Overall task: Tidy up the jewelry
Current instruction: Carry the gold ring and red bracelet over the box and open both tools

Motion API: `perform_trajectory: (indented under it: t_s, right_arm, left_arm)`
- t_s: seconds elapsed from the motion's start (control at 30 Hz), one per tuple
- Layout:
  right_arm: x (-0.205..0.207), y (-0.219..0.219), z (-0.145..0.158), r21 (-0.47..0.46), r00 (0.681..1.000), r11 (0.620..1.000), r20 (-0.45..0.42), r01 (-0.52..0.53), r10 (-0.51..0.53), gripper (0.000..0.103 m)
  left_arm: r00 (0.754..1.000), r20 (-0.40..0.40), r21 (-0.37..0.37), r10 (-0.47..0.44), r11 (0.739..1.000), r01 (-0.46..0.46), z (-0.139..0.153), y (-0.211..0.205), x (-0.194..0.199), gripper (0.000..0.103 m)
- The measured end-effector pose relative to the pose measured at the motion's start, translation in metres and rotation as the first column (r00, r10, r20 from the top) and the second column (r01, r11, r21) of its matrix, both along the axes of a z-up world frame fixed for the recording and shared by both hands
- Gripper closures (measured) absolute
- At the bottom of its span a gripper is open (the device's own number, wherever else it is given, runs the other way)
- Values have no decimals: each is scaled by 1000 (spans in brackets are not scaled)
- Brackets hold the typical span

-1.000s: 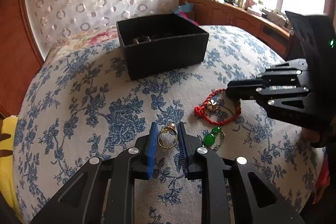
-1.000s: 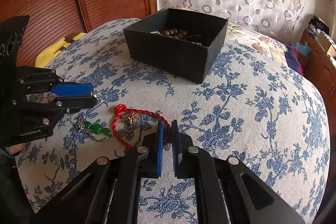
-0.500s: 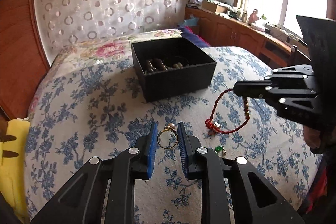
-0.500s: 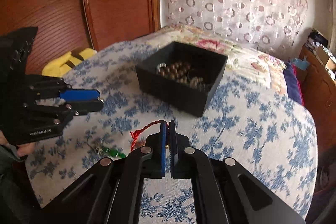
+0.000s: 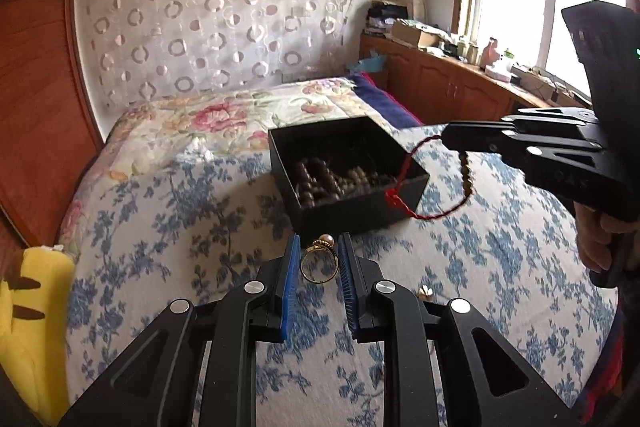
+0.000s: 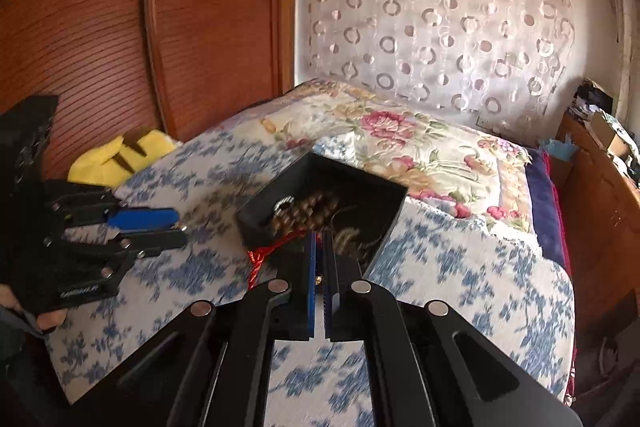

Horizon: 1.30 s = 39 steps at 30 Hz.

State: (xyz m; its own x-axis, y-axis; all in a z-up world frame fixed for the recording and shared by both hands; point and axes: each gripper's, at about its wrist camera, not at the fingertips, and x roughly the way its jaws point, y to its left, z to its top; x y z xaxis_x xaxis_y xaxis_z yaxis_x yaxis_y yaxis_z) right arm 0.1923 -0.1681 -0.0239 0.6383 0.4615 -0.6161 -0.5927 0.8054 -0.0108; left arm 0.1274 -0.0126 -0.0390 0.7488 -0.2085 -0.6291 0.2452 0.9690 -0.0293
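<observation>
Leftward, the left gripper (image 5: 319, 263) clamps a gold pearl ring (image 5: 319, 261) above the blue-flowered bedspread (image 5: 180, 227). Mid-bed, the black box (image 5: 352, 215) holds brown beads (image 5: 320, 183). Beside its right corner, the right gripper (image 5: 448, 139) pinches a dangling red cord bracelet (image 5: 424, 215).

Gold pearl ring (image 5: 319, 259) held upright; red cord bracelet (image 5: 424, 187) dangles beside black box (image 5: 352, 203).
</observation>
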Motion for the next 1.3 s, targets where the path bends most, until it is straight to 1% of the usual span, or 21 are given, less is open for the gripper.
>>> perform_trajectory:
  t_s: [0.13, 0.27, 0.4, 0.57, 0.6, 0.67, 0.7, 0.9, 1.13, 1.3]
  right_arm:
    - [21, -3, 5, 34, 1000, 999, -2, 31, -31, 100]
    - [44, -4, 3, 64, 998, 996, -29, 61, -59, 100]
    - [61, 0, -5, 70, 996, 995, -59, 72, -68, 99]
    - [72, 7, -13, 69, 995, 995, -75, 73, -68, 98]
    - [72, 7, -15, 68, 994, 995, -76, 78, -73, 97]
    - [74, 6, -19, 67, 993, 994, -88, 84, -78, 89]
    - [74, 4, -20, 72, 993, 994, -90, 84, -77, 89]
    - [68, -7, -22, 78, 993, 993, -91, 85, -78, 88]
    - [51, -21, -22, 78, 993, 993, -81, 89, -83, 88]
    - [36, -33, -24, 83, 993, 992, -76, 92, -86, 88]
  left_arm:
    - [1000, 13, 1, 3, 1000, -3, 5, 0, 8, 85]
    - [1000, 21, 6, 4, 1000, -4, 9, -3, 17, 85]
    - [1000, 23, 5, 7, 1000, -7, 12, -4, 26, 85]
    - [1000, 24, 14, 9, 1000, -9, 13, -6, 35, 85]
    - [1000, 24, 16, 10, 1000, -11, 13, -7, 37, 85]
    - [1000, 22, 17, 12, 1000, -12, 14, -8, 42, 85]
    - [1000, 21, 18, 13, 1000, -13, 15, -9, 44, 85]
    - [1000, 14, 22, 17, 1000, -17, 15, -12, 59, 85]
    - [1000, -2, 21, 15, 1000, -15, 15, -23, 83, 85]
    - [1000, 1, 30, 12, 999, -12, 15, -31, 89, 85]
